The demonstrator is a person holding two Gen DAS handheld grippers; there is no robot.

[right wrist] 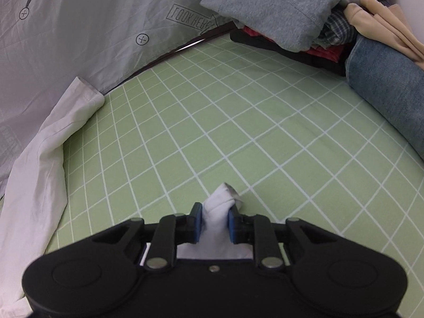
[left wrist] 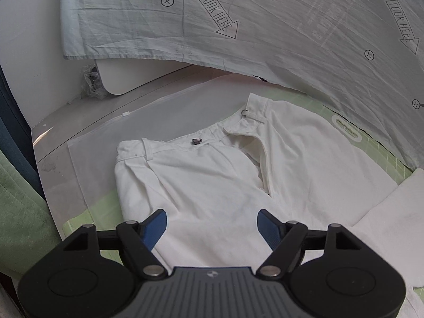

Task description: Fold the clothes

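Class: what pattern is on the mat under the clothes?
Light green with a white grid, clearest in the right wrist view.

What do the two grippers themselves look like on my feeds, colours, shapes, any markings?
Both look alike. The left gripper has a matte black body with two round discs, black linkage arms on silver pivot pins, blue finger pads, and a ribbed grey centre plate bearing a small emblem. The right gripper shows the same black body, silver pins and blue pads, plus a centre screw. No cables or sleeves show.

A home bedroom: green checked bedsheet, printed sheet, heaped clothes.
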